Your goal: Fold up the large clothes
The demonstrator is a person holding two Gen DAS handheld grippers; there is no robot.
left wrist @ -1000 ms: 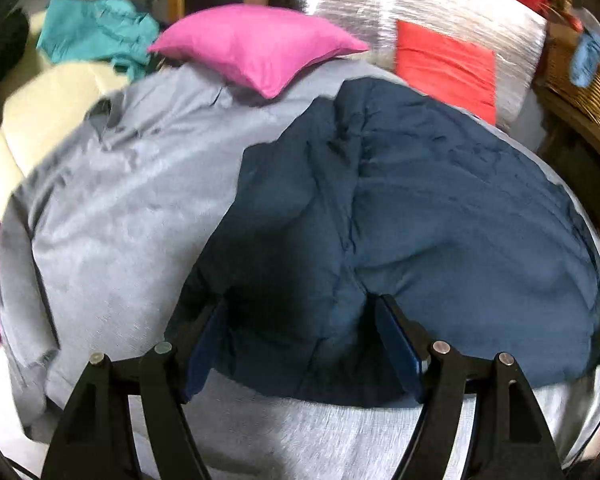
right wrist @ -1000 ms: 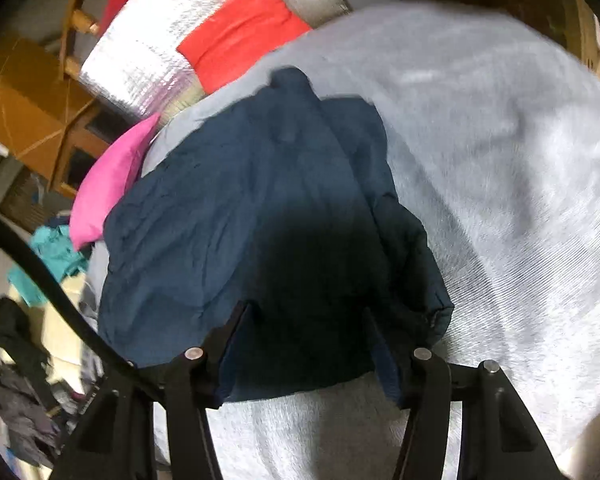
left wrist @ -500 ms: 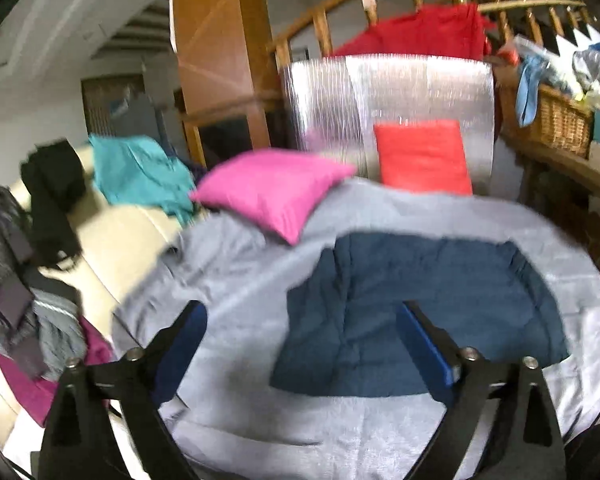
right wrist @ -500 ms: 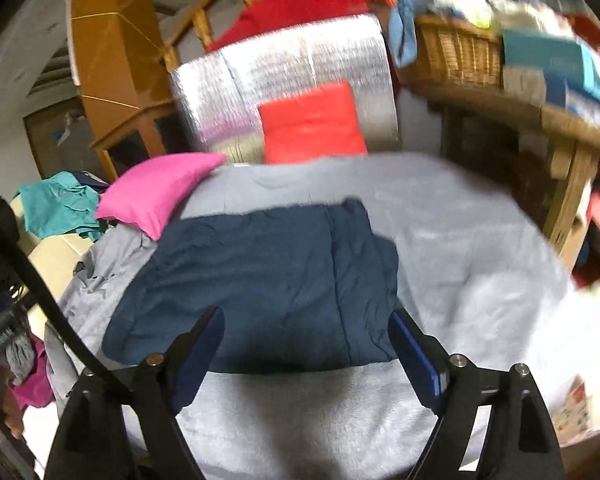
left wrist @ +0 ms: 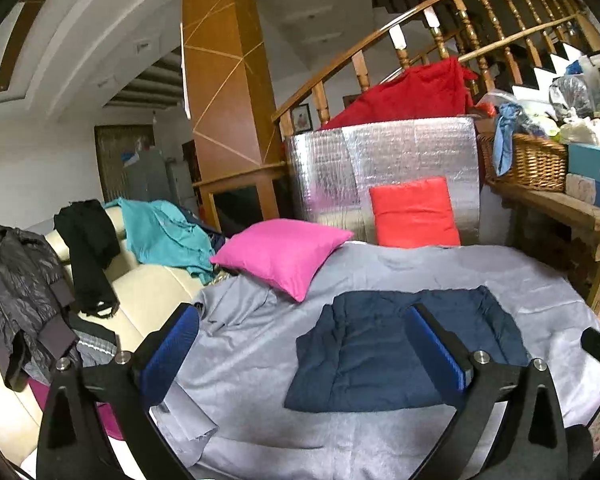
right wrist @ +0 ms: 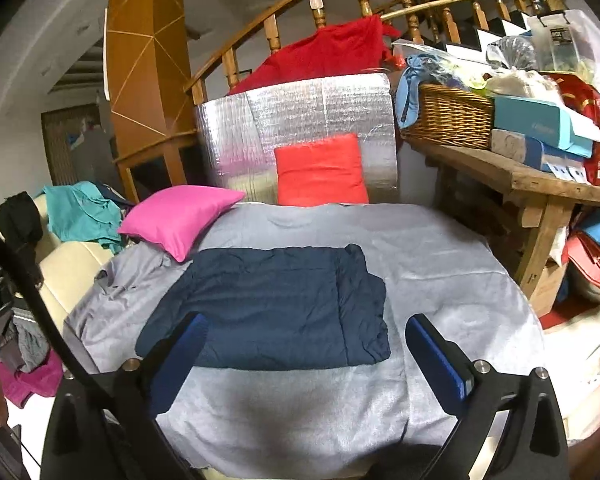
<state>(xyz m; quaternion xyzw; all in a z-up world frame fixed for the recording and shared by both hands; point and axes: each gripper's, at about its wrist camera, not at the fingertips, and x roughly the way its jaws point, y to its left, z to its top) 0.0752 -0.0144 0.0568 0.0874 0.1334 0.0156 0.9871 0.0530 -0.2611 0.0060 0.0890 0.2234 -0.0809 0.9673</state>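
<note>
**A:** Start with what's nearest. How do the claws stand?

**B:** The left gripper (left wrist: 302, 344) has its blue pads spread wide with nothing between them, and its jaws have just been opening. The right gripper (right wrist: 306, 354) is the same: spread wide, just been opening, gripping nothing. Both hang above the grey sheet (right wrist: 284, 416), clear of the cloth.

**A:** And the garment?

**B:** The navy garment (right wrist: 276, 304) lies folded into a flat rectangle in the middle of the sheet, just beyond the fingertips. In the right wrist view it sits near centre, with a thicker doubled flap along its 3 o'clock edge. In the left wrist view the same piece (left wrist: 404, 352) lies toward 4 o'clock of centre.

**A:** So which step is this?

**B:** I'd judge the fold on this piece finished and released. Its edges look roughly square, though the left side flares a little.

**A:** What comes after?

**B:** Probably moving the bundle aside, then fetching another garment. Farther back, at 10 o'clock, a pink cushion (right wrist: 180, 220) rests on the sheet's corner. Beyond it, at 9 o'clock, a teal garment (left wrist: 164, 236) and a black one (left wrist: 88, 252) hang over a cream sofa (left wrist: 140, 292). Reaching those calls for a swing to the left.
</note>
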